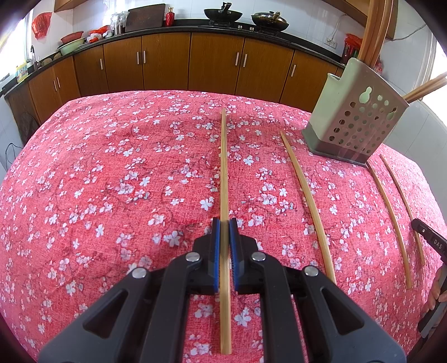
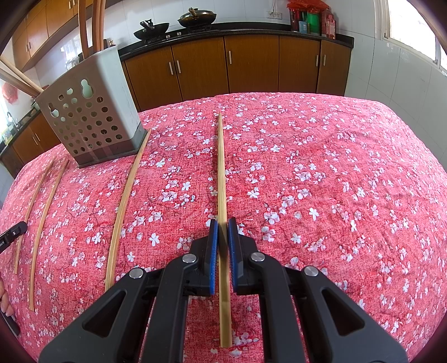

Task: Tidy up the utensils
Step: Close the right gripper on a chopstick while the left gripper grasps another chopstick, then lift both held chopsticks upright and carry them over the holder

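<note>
Here the left gripper (image 1: 224,223) and right gripper (image 2: 223,222) each clamp a chopstick (image 1: 224,167) lengthwise between blue pads

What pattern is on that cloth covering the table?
The tablecloth is red-pink with small white blossoms scattered on dark branches. It shows best in the left wrist view.

Utensil holder (image 2: 92,120) stands on the tablecloth (image 2: 321,181) at the far side, chopsticks upright inside. Loose chopsticks (image 2: 123,212) lie side by side in front of it. Cabinets (image 2: 251,64) run behind the table, woks (image 2: 197,16) on the counter.
</note>
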A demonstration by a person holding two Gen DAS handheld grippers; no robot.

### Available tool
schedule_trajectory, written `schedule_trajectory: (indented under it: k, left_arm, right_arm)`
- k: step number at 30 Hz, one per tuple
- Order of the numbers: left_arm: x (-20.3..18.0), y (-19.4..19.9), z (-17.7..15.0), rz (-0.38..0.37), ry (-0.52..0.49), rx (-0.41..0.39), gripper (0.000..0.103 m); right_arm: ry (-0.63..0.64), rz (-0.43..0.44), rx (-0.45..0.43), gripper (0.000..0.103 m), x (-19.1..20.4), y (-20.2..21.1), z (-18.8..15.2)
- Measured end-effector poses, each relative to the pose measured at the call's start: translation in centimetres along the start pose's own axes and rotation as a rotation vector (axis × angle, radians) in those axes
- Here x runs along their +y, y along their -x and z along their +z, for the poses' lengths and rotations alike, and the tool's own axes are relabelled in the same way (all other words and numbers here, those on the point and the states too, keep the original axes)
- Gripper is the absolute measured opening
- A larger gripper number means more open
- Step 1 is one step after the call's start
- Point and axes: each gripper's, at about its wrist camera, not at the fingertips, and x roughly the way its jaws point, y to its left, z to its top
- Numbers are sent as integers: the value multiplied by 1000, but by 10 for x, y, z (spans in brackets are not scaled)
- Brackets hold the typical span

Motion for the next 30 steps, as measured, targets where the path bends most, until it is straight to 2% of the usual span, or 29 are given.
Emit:
schedule_trajectory:
  k: [7,12,17,23,30]
  left_arm:
    - [-9,14,-18,28,-48,5,11]
    - [-14,18,-19,46,-91,12,9]
    - [-16,53,-2,40,-89,-78,8]
    - [-14,102,35,-9,-24,-214,8]
    - [-14,140,63,-38,-32,-309,8]
  right_arm:
    - [5,11,1,8,4,10,-10]
    - [8,2,-6,8,6,19,-11]
    - [-3,6,-130,8,7,60,5]
    - [23,-13,-299,8,13,110,30]
    - [10,5,-394,8,5,135,55]
